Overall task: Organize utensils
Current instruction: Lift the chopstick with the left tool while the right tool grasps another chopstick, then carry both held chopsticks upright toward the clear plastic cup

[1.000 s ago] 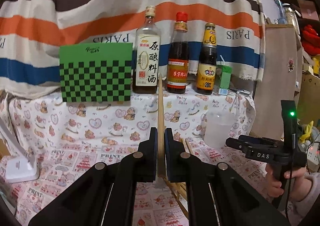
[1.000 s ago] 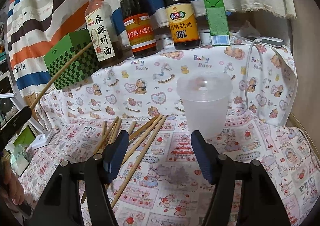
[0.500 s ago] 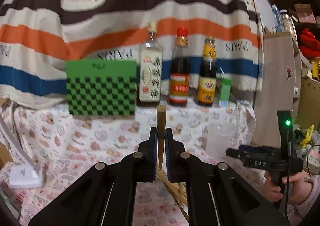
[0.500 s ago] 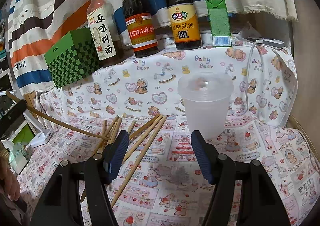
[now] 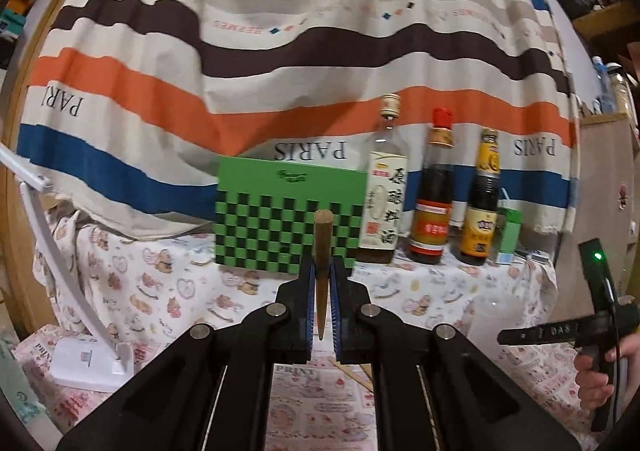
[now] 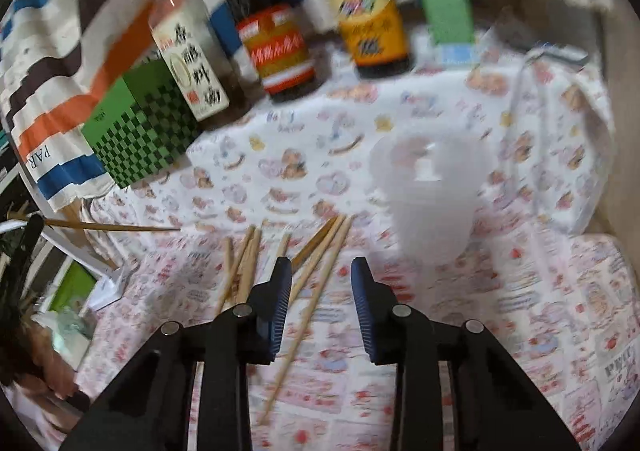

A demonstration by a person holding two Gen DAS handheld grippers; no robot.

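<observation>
My left gripper (image 5: 322, 275) is shut on a wooden chopstick (image 5: 321, 251), held above the table and pointing almost straight at the camera. The same chopstick shows in the right wrist view (image 6: 116, 227), level, at the left. Several loose chopsticks (image 6: 316, 251) lie on the patterned cloth just ahead of my right gripper (image 6: 320, 279), which is open and empty above them. A translucent plastic cup (image 6: 430, 191) stands upright to the right of the chopsticks. The right gripper also shows in the left wrist view (image 5: 560, 331) at the far right.
A green checkered box (image 5: 288, 215), three sauce bottles (image 5: 434, 191) and a green carton (image 6: 444, 7) stand along the back of the table. A white lamp base (image 5: 90, 365) sits at the left. A striped cloth (image 5: 280, 51) hangs behind.
My left gripper has lifted and turned, so the held chopstick swung from upright to level and end-on. My right gripper has moved forward and lower over the loose chopsticks, its jaws somewhat narrower.
</observation>
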